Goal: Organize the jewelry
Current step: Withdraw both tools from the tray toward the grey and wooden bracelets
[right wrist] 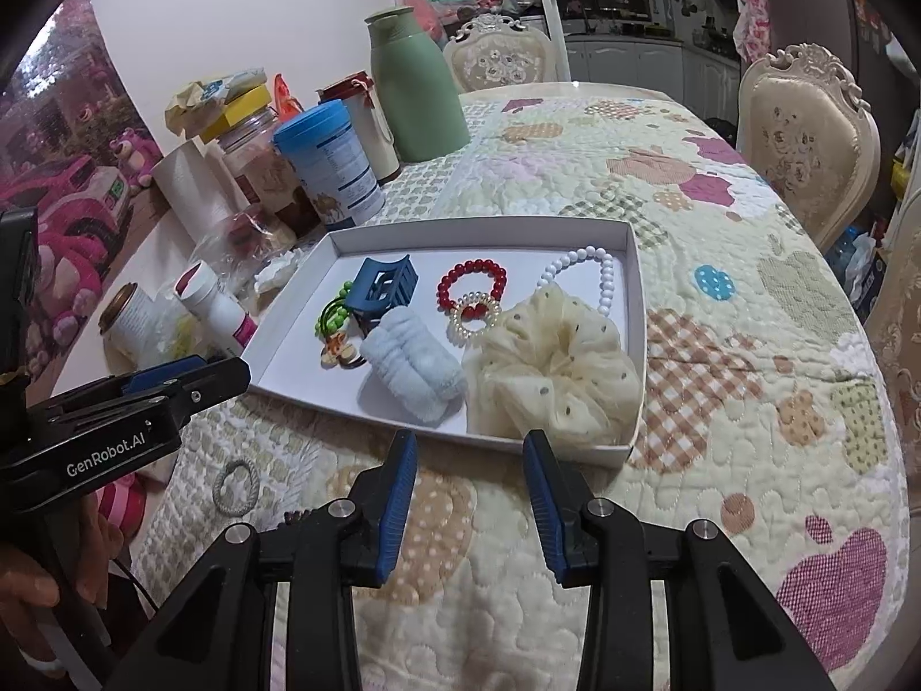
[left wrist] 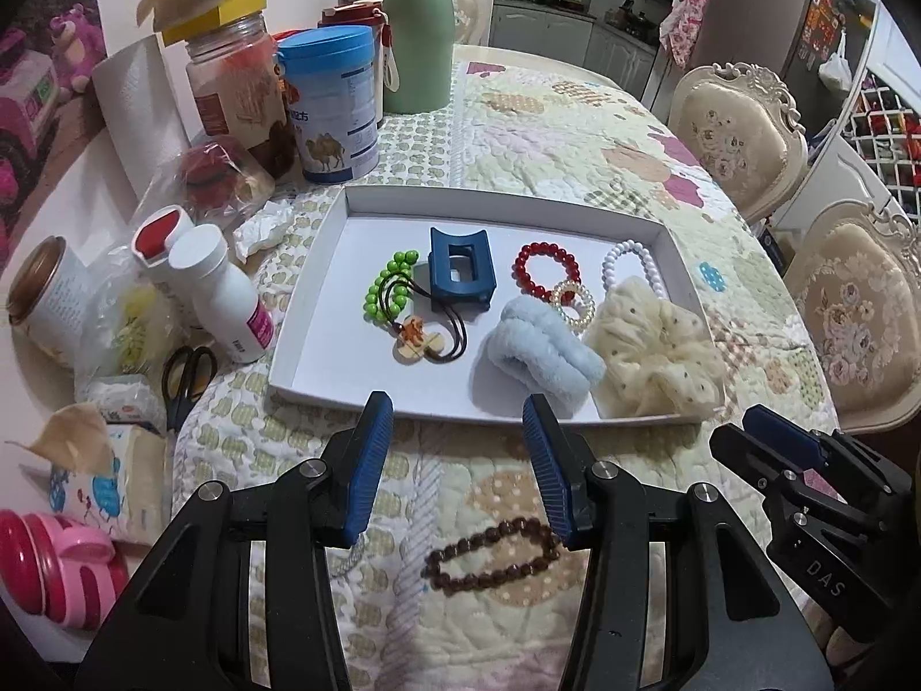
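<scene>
Clearly most of the jewelry is already gathered in the white tray (left wrist: pixel 322 265), which sits on the quilted tablecloth (left wrist: pixel 575 132) in front of both grippers. Inside it lie a green bead bracelet (left wrist: pixel 387 285), a blue hair claw (left wrist: pixel 459 275), a dark hair tie with a small charm (left wrist: pixel 419 340), a red bead bracelet (left wrist: pixel 545 268), a small pearl ring of beads (left wrist: pixel 573 305) touching the red one, a white bead bracelet (left wrist: pixel 630 262), a pale blue fluffy band (left wrist: pixel 538 354) and a big cream scrunchie (left wrist: pixel 659 354) crowded into the near right corner. They are spread out flat rather than piled, I'd guess so each piece stays easy to see and pick.

Two pieces remain outside the tray. A brown bead bracelet (left wrist: pixel 492 555) lies on the cloth right under the left gripper (left wrist: pixel 457 466), whose jaws stand apart with nothing between them. A grey twisted hair tie (right wrist: pixel 235 486) lies on the cloth to the left, near the table edge. The right gripper (right wrist: pixel 469 486) hangs just short of the tray's near rim, jaws parted and empty too.

By my judgement the brown bracelet is the likely next pick, since the left gripper is poised above it.

Off to the left, jars, a blue tin (left wrist: pixel 331 101), a green flask (left wrist: pixel 417 29), bottles and scissors (left wrist: pixel 187 374) clutter the table edge, well clear of the work.
</scene>
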`<state>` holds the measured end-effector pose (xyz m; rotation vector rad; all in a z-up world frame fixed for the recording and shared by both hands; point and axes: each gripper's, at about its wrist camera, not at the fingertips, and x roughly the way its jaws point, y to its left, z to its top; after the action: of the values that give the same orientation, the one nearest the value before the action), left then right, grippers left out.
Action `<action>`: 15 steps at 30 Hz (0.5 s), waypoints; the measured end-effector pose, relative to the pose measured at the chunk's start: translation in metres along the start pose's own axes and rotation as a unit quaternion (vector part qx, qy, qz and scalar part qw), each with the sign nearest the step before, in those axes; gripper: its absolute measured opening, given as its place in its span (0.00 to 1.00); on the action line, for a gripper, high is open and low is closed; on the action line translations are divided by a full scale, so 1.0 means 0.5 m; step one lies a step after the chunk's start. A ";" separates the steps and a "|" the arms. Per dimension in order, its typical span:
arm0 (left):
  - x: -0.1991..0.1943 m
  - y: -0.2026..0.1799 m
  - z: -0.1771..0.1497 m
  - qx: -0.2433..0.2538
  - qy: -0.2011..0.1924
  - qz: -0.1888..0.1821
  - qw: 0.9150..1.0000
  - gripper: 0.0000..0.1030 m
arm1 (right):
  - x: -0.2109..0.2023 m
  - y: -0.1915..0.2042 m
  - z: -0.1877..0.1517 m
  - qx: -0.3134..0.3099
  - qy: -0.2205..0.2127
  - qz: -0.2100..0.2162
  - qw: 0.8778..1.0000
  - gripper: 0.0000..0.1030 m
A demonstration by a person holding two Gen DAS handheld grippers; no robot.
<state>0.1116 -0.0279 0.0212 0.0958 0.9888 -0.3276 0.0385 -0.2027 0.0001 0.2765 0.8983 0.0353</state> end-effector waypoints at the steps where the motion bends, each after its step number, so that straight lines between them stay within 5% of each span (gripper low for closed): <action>1: -0.004 0.000 -0.004 0.000 -0.001 0.001 1.000 0.45 | -0.003 0.002 -0.003 -0.002 0.000 0.001 1.000 0.36; 15: -0.037 0.008 -0.052 -0.004 -0.001 0.017 1.000 0.45 | -0.023 0.030 -0.040 -0.021 0.005 0.009 1.000 0.39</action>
<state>0.0826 -0.0141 0.0218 0.1041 0.9859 -0.2925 0.0170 -0.1855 0.0011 0.2450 0.9045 0.0736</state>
